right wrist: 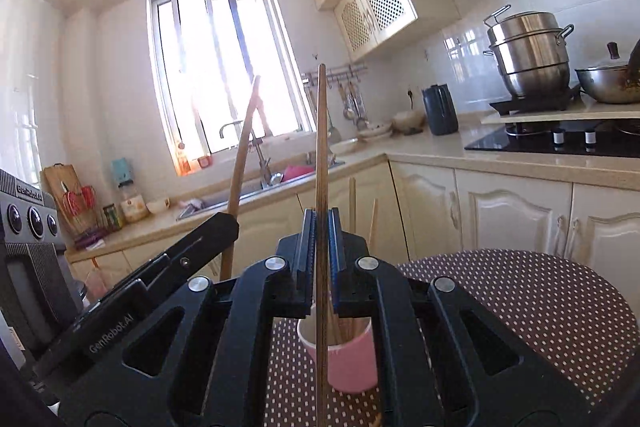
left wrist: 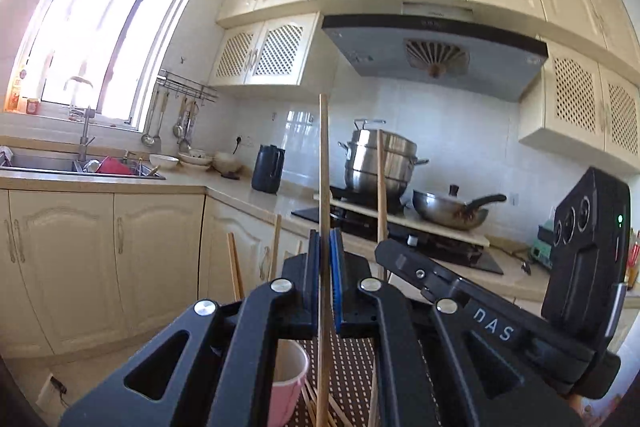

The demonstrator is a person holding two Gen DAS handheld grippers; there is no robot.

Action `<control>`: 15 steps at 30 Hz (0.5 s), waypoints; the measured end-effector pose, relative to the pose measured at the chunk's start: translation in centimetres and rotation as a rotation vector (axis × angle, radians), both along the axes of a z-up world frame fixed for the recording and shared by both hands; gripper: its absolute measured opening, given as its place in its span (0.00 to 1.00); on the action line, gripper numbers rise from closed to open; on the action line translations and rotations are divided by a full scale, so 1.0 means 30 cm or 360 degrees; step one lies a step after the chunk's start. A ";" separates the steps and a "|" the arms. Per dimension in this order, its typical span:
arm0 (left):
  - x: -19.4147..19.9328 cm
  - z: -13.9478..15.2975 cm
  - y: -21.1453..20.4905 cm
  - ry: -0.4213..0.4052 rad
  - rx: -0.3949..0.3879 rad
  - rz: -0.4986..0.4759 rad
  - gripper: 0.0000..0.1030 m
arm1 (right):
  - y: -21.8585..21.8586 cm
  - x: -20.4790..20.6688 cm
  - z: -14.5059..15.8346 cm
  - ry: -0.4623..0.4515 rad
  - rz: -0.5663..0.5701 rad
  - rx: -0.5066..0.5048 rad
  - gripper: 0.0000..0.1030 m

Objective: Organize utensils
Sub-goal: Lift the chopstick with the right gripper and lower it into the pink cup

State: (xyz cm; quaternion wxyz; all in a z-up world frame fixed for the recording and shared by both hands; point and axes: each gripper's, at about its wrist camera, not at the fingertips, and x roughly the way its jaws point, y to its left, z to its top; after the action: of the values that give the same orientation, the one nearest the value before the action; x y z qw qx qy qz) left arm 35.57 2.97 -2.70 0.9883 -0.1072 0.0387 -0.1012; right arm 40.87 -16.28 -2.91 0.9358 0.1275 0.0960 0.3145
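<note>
1. Partly done: several chopsticks already upright in the pink cup (right wrist: 340, 355) on the dotted table (right wrist: 540, 307); a few more lying loose on the cloth beside it (visible in the left view, exact number unclear).
2. Left gripper (left wrist: 325, 247) clamped tight on one chopstick (left wrist: 324, 155), held upright above the cup.
3. Right gripper (right wrist: 322, 227) likewise pinched shut on one chopstick (right wrist: 321, 147), upright, near side of the cup.
4. Left to do: both held sticks into the cup, then the loose ones.
5. Count: two grippers, two held chopsticks, one cup.
</note>
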 end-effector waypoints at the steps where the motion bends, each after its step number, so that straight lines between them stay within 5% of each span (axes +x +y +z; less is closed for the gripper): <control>1: 0.014 -0.002 0.010 -0.0011 -0.0012 0.0004 0.05 | 0.010 0.013 -0.001 -0.0022 -0.0006 0.0007 0.07; 15: 0.241 -0.071 0.105 -0.0048 -0.0151 0.0096 0.05 | 0.092 0.176 -0.036 -0.0140 -0.0051 0.0089 0.07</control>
State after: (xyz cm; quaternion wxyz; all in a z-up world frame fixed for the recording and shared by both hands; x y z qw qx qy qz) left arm 42.81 6.11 -4.83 0.9852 -0.1534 0.0156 -0.0748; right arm 46.16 -13.53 -3.99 0.9400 0.1412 0.0438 0.3074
